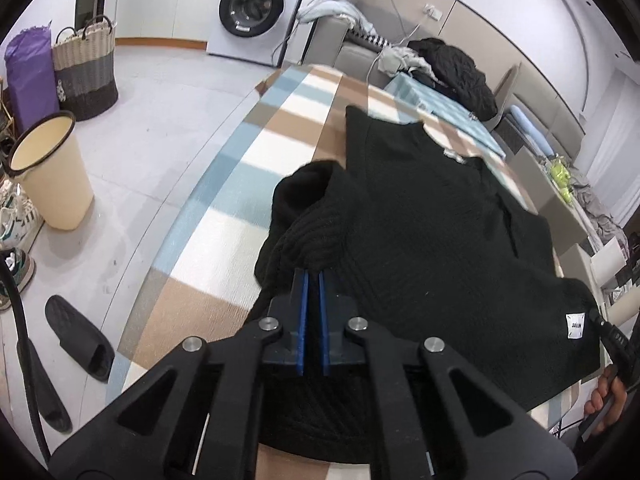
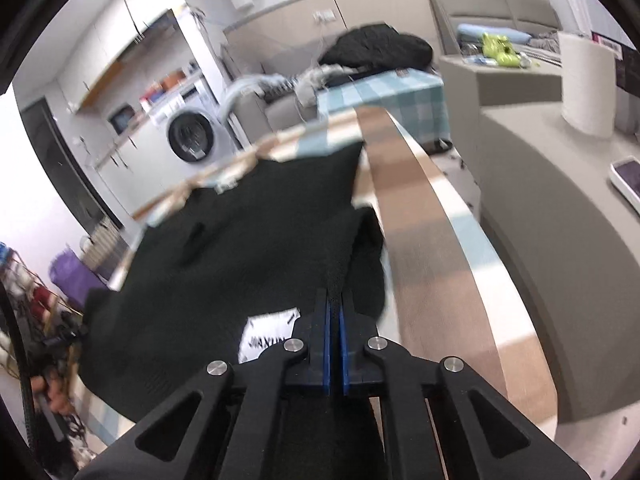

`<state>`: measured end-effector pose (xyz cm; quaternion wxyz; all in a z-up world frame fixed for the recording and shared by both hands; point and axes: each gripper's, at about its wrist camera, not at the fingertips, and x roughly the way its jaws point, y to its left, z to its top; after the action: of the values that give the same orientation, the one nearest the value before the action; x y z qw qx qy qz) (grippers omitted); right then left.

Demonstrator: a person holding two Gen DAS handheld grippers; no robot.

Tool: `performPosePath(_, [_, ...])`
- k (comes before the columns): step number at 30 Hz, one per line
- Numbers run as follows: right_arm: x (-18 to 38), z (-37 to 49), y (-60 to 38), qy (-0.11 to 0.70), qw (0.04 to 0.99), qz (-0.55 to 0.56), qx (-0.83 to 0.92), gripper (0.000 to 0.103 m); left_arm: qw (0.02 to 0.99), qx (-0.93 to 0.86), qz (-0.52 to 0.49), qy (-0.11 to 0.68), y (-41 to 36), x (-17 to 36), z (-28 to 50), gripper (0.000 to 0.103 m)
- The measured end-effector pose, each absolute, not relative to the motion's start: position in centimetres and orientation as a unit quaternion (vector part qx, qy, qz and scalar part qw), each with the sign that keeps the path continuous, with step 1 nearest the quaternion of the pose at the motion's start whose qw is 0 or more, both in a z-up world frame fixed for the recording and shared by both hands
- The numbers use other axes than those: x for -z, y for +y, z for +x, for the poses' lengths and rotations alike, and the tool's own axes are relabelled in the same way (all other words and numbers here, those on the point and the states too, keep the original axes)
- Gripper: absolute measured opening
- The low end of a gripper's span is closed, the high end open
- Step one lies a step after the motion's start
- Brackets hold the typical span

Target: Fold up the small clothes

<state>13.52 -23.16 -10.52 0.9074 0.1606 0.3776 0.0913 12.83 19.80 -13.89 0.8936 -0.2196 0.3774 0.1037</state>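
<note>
1. A black knit sweater (image 1: 432, 216) lies spread on the checked worktop (image 1: 224, 184).
2. The left gripper (image 1: 314, 276) is clamped on its bunched near-left edge.
3. The right gripper (image 2: 335, 300) pinches the near-right edge beside the white label (image 2: 268, 336).

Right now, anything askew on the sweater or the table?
Yes. The black sweater's left sleeve is bunched in a heap, not flat. Both tongs, left and right, are shut on its hem. Nothing spilled or damaged.
</note>
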Motion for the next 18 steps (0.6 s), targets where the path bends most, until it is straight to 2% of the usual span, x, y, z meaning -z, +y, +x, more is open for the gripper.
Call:
performPosePath(11, [6.5,19.1,-22.8,0.304,0.922,0.216,-0.102,0.003,0.928,-0.092,-0.205,0.297,21.5,7.8,17.9,0.002])
performPosePath(14, [6.9,20.8,-22.8,0.308,0.924,0.213,-0.079,0.003,0.924,-0.097,-0.198,0.313,22.1,8.4,20.8,0.002])
performPosePath(18, [9.7,23.0,-22.9,0.356,0.910,0.208,-0.034,0.003,0.902,-0.100,-0.197,0.372,22.7,11.7,24.0,0.003])
